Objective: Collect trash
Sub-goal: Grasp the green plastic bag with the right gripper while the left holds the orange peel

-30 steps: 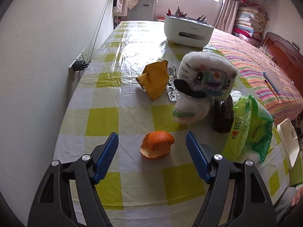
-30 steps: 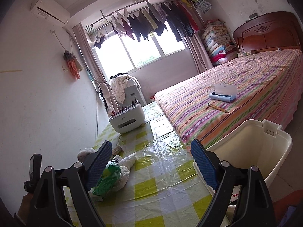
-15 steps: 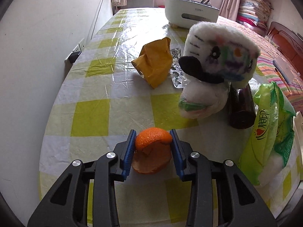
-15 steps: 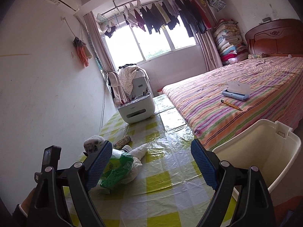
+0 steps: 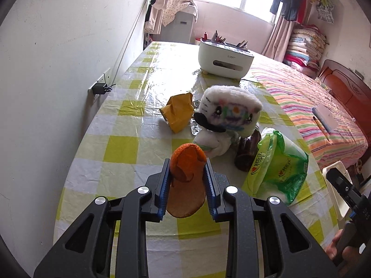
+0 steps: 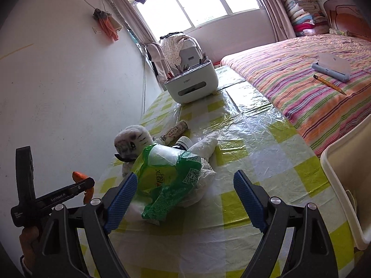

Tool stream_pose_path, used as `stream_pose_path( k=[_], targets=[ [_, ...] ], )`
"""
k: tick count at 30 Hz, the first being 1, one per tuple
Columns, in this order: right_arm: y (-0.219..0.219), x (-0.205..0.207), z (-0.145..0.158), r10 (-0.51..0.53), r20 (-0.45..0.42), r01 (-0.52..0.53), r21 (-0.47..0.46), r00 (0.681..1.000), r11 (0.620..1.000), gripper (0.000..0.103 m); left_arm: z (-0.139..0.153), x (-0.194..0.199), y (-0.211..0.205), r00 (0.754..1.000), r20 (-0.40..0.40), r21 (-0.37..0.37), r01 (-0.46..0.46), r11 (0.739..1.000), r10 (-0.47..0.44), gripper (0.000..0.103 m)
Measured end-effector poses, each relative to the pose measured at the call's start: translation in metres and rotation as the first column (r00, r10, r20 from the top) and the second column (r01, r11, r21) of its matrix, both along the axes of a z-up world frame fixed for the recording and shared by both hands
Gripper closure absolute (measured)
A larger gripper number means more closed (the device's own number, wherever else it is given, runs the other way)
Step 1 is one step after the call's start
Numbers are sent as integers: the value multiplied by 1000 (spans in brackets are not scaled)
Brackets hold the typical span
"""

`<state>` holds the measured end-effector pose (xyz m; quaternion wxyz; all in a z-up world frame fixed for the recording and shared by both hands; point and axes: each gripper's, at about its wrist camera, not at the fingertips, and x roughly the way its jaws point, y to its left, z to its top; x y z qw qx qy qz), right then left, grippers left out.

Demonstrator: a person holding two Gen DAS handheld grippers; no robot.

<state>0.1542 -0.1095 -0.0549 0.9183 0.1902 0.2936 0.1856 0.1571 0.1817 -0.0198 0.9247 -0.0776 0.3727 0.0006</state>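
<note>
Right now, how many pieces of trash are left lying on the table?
3 seen: yellow wrapper left of the plush, green bag right of it, rolled wrapper behind. More may hide. The peel is already gripped.

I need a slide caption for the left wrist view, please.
Left gripper clamped on an orange peel, its jaws having just closed, lifted above the checked tablecloth.

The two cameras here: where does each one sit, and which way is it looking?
Left wrist view: sits on the left gripper, looking along the checked table toward the window; its blue jaws, having just closed, clamp an orange peel.
Right wrist view: sits on the right gripper, jaws open, facing the green plastic bag; a hand shows.
Shared: plush toy, white organizer box, bag, peel, striped bed.
</note>
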Motion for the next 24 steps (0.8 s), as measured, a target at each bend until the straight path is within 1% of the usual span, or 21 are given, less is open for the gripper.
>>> stream_pose_path(
  k=[4, 6, 7, 8, 9, 10, 11, 12, 14, 15, 16, 24],
  targets=[
    [18, 21, 5, 43, 0, -43, -50, 999, 998, 20, 10, -9, -13, 999, 31, 17, 28, 999, -28, 76],
    [29, 32, 4, 57, -19, -59, -109, 998, 992, 21, 12, -10, -15, 999, 30, 7, 32, 999, -32, 76],
    [33, 37, 3, 65, -27, -68, -135, 998, 989, 23, 13, -10, -15, 999, 27, -3, 36, 999, -36, 76],
    [36, 40, 0, 74, -36, -78, -149, 997, 986, 36, 13, -9, -15, 999, 25, -8, 37, 999, -37, 76],
    [39, 44, -3, 83, -50, -90, -163, 995, 982, 46, 12, -10, -16, 999, 27, -9, 36, 999, -36, 76],
    [42, 46, -5, 84, -60, -94, -182, 995, 979, 64, 13, -9, -16, 999, 27, -10, 38, 999, -38, 76],
    [43, 46, -7, 93, -65, -104, -186, 994, 977, 77, 12, -9, -17, 999, 27, -10, 42, 999, -42, 76],
    [44, 46, -9, 103, -70, -114, -183, 992, 977, 83, 12, -9, -18, 999, 26, -9, 46, 999, -46, 76],
    [41, 43, -8, 106, -62, -115, -170, 992, 979, 91, 12, -9, -21, 998, 25, 0, 50, 999, -50, 75],
    [39, 41, -7, 110, -53, -117, -155, 993, 981, 92, 12, -9, -23, 998, 24, 5, 54, 999, -54, 75],
    [38, 39, -5, 113, -42, -118, -143, 993, 983, 97, 12, -9, -24, 998, 24, 9, 57, 998, -57, 75],
    [23, 21, 14, 120, 60, -116, -58, 991, 991, 100, 14, -10, -31, 996, 39, 13, 74, 997, -75, 75]
  ],
)
